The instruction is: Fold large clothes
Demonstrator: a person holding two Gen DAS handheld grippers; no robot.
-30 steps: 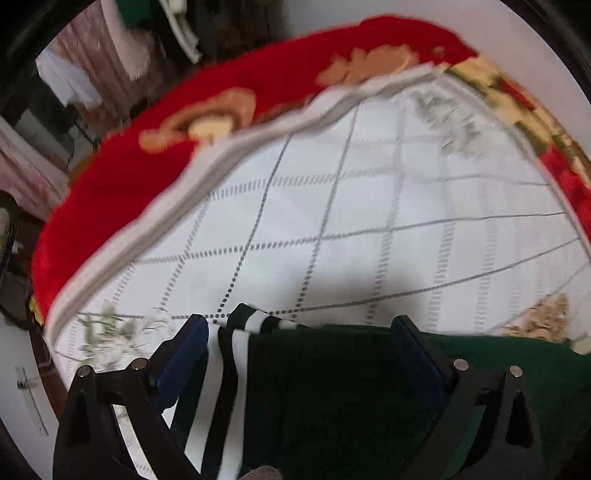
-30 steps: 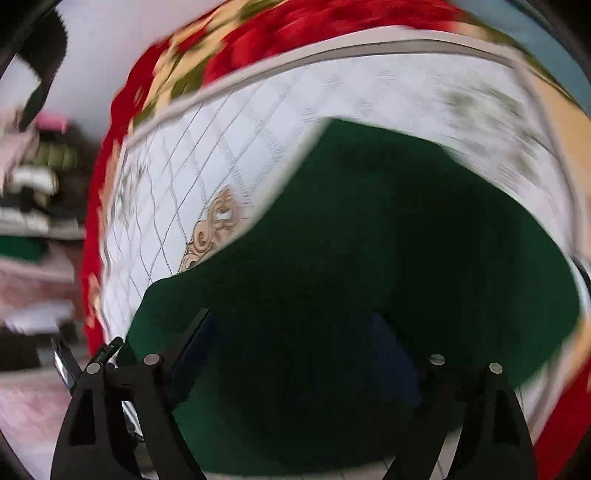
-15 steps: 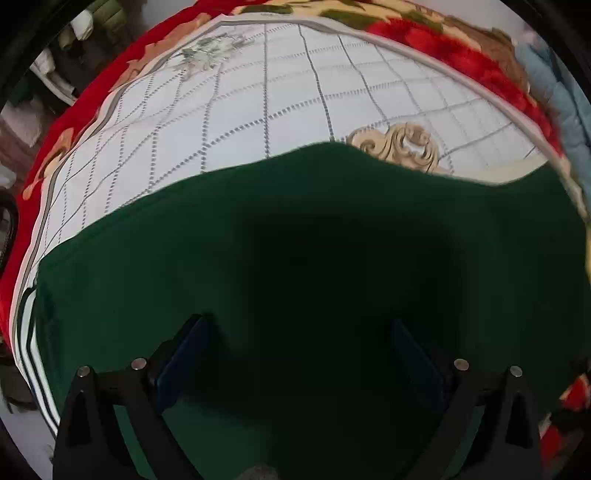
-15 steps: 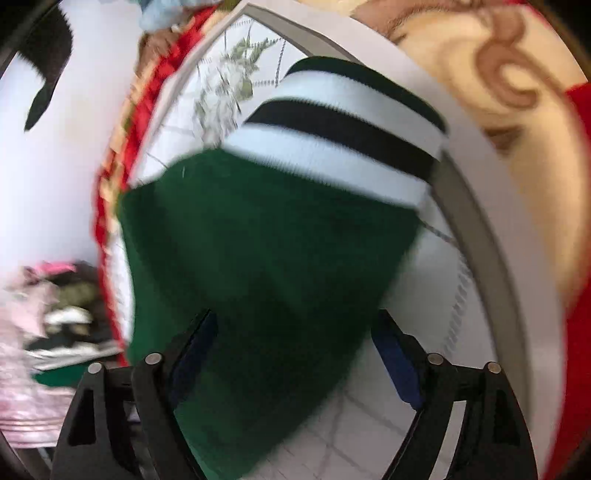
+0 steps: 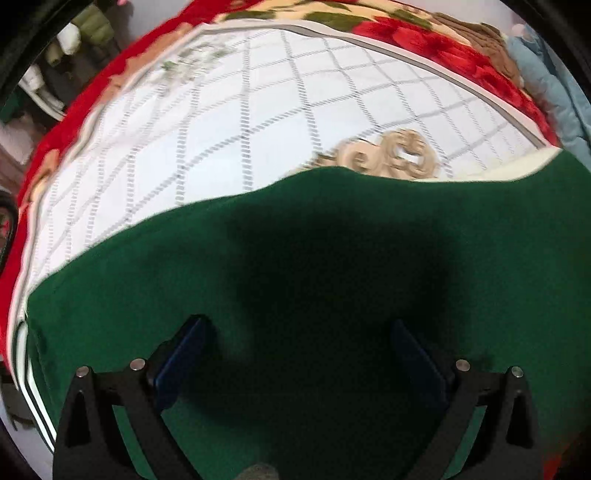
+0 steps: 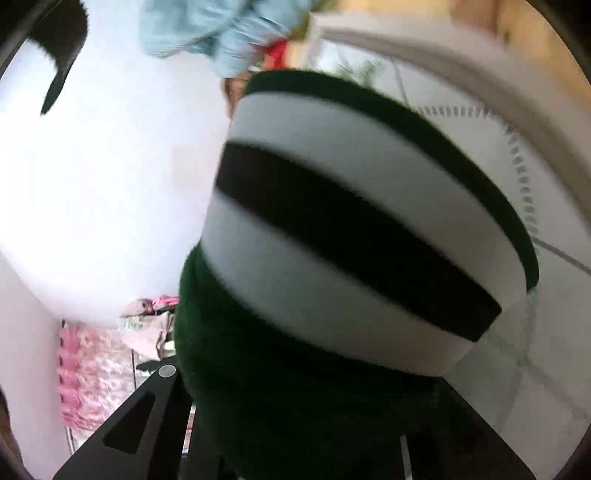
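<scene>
Green garment (image 5: 332, 295) lies spread across the lower half of the left wrist view, on a white quilted bed cover (image 5: 221, 147) with a grey grid pattern; its upper edge runs just below a beige scroll motif (image 5: 388, 158) at centre right. A striped white-and-dark band (image 5: 26, 384) of the garment shows at the lower left edge. Left tool (image 5: 299, 354) points down over the green cloth, blue pads (image 5: 181, 358) wide apart, released, nothing pinched between them. In the right wrist view the garment's striped cuff (image 6: 351, 236) fills the centre, very close to the lens and blurred. Right tool (image 6: 295, 435) has just been closing; green fabric sits bunched between its jaws, clenched on the garment. Red floral blanket (image 5: 424, 37) borders the cover at top. Light blue cloth (image 6: 221, 33) at upper centre; pink fabric (image 6: 85, 373) at lower left.
</scene>
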